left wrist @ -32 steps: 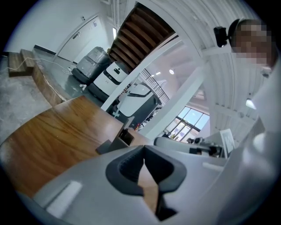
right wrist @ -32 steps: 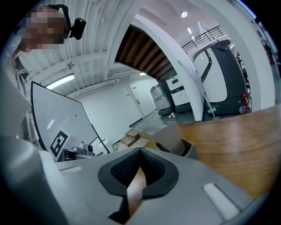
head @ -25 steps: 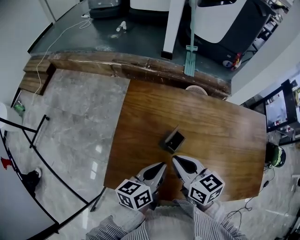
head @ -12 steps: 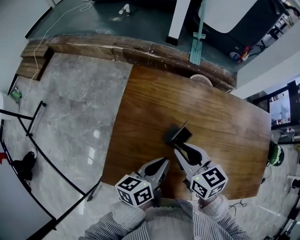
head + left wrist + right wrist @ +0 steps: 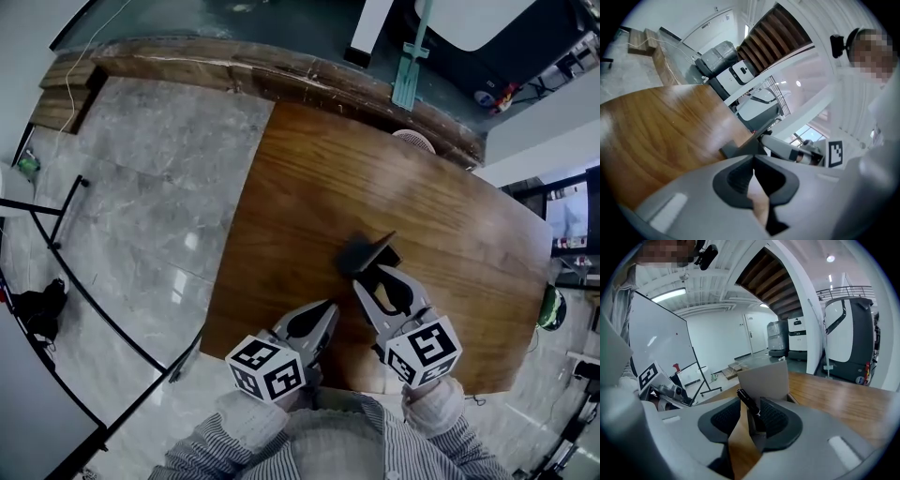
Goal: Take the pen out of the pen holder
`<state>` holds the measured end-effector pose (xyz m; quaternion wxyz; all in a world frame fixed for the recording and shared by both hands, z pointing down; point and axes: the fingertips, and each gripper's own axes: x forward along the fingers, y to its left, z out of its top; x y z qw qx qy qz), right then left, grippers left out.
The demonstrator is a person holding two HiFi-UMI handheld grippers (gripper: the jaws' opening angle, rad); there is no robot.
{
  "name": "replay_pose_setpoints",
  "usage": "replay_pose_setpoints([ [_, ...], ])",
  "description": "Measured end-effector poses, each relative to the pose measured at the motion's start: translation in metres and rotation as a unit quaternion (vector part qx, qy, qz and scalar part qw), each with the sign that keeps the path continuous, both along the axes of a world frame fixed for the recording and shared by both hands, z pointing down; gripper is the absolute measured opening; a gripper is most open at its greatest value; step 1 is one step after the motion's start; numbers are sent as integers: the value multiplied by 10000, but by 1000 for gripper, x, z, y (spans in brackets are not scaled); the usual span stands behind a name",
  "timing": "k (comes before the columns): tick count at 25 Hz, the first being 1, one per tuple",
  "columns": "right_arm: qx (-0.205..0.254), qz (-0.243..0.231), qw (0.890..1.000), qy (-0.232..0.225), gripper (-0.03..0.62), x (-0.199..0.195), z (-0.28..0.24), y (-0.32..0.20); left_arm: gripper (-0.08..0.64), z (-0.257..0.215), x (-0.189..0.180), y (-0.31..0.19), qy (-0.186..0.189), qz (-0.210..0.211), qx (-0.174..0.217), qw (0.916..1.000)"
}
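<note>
A small grey box-shaped pen holder [image 5: 361,253] stands near the middle of the wooden table [image 5: 309,178]. In the right gripper view it rises just beyond the jaws as a grey wall [image 5: 764,378], and a black pen [image 5: 746,399] sticks up slanted from it. My right gripper [image 5: 373,277] reaches the holder's near side. Its jaws have just been opening and stand open, with the pen between the pads and not pressed [image 5: 750,402]. My left gripper [image 5: 328,307] hangs shut and empty, short of the holder and to its left [image 5: 753,157].
The table's near edge [image 5: 281,361] lies right under both grippers. A raised wooden step [image 5: 281,75] runs behind the table, with a round white object [image 5: 414,141] beside it. Black stand legs [image 5: 66,234] cross the marble floor on the left.
The right gripper has moved forward up to the pen holder and its jaws have opened. The left gripper has stayed near the table's front edge, a little lower.
</note>
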<state>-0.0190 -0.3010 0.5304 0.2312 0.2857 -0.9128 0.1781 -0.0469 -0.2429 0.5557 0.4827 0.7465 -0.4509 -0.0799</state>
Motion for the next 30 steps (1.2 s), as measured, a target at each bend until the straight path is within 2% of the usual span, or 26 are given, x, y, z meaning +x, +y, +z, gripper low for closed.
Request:
replay_pose_setpoints([
  [8,-25,108,9999,-60,108,-1,2,-2,8,3,-9,-4,27,-123,-21,9999],
  [12,52,240,9997,-60,55,3,-4,-6,8,0,-10,-7,33,-116,4,9999],
  [17,109,326,9994,-47,49,9,-8,-8,8,-7,-7,-8,29,-83,68,9999],
  [23,200,489,9983,-233,46,16,-29,-11,8,-18,-8,-11,-45,-52,182,9998],
  [30,478,811,9946,-438,46,32,-68,-14,8,-44,-4,-15,-214,90,494,9985],
])
